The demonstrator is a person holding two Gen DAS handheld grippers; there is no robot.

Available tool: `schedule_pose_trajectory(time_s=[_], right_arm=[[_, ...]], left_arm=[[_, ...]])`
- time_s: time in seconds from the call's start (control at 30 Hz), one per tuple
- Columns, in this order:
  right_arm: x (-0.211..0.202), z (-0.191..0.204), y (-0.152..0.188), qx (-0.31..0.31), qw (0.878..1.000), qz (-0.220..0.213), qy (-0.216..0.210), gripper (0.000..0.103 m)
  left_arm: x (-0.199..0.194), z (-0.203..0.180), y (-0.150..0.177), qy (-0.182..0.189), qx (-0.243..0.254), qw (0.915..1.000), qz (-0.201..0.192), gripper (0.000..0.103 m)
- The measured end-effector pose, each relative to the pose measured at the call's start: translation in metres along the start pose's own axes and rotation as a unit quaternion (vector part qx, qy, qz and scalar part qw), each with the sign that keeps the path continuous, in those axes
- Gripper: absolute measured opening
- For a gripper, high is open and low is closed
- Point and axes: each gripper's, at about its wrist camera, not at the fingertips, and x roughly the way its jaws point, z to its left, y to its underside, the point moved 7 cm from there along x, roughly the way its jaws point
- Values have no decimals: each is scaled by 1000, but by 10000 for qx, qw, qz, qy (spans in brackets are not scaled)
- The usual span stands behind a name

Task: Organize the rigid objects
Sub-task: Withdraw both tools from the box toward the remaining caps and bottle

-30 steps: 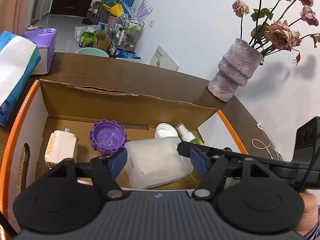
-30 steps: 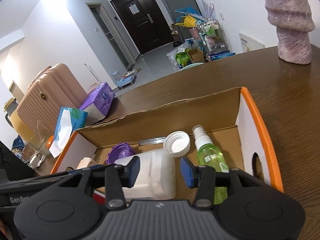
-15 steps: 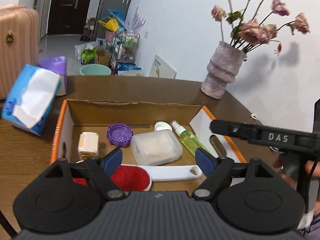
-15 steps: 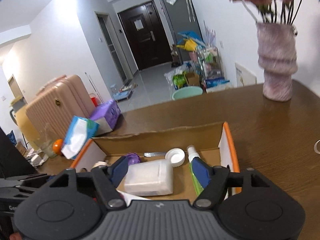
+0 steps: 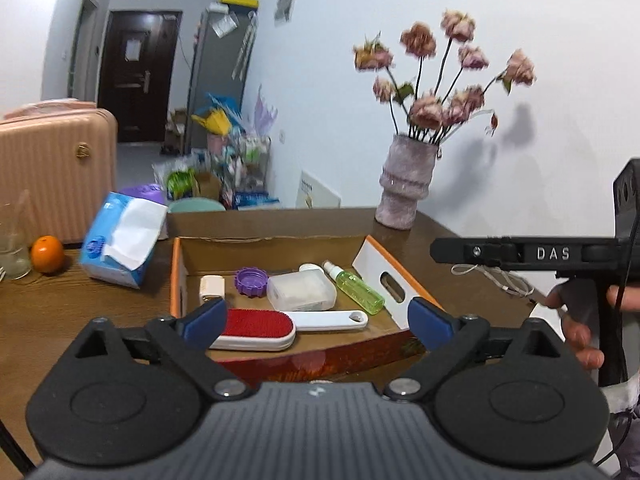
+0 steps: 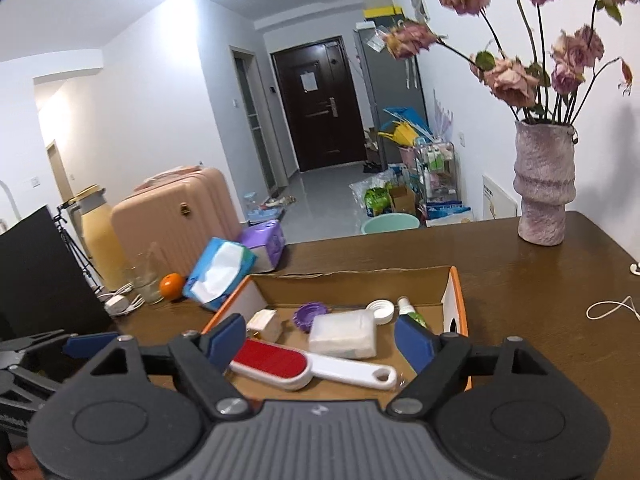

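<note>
An orange-edged cardboard box [image 5: 400, 270] [image 6: 454, 300] sits on the wooden table. It holds a red-and-white lint brush [image 5: 256, 328] [image 6: 280, 360], a translucent plastic container [image 5: 302, 290] [image 6: 344, 334], a green spray bottle [image 5: 358, 288] [image 6: 412, 312], a purple lid [image 5: 251, 281] [image 6: 308, 314], a white cap [image 5: 310, 267] [image 6: 380, 309] and a white charger block [image 5: 212, 286] [image 6: 264, 322]. My left gripper [image 5: 316, 320] is open and empty, above the box's near side. My right gripper [image 6: 320, 344] is open and empty, also held back above the box.
A pink vase with dried roses [image 5: 408, 188] [image 6: 544, 188] stands at the far right. A blue tissue pack [image 5: 120, 240] [image 6: 220, 270], an orange [image 5: 47, 254] [image 6: 172, 286] and a glass [image 5: 12, 248] lie left of the box. A white cable [image 5: 496, 278] [image 6: 612, 308] lies to the right.
Both grippers have pulled back and up from inside the box and opened wider. The translucent container that sat between the fingers now lies free in the box.
</note>
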Motion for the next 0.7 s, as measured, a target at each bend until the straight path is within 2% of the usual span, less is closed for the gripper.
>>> schedule_pose_trajectory(time_s=[0.27,0.4,0.6,0.7], right_arm=[[-67,20,39,-297,9993,-193,151,87],[-97,27,73,-351,9986,-286,284,87],[-133,41,131,-626,9952,-364,658,87],[-152,50,157,-652,9949,-386,664,87]], left_arm=[[-75,-11,41,-403,34,9972,-633,103],[-110,-17,70,-567,22,9941,-920,103],[-146,-22,131,-1079,-216,9896,-930,103],[-164,-29,157,-1097,-40,9890,-995,103]])
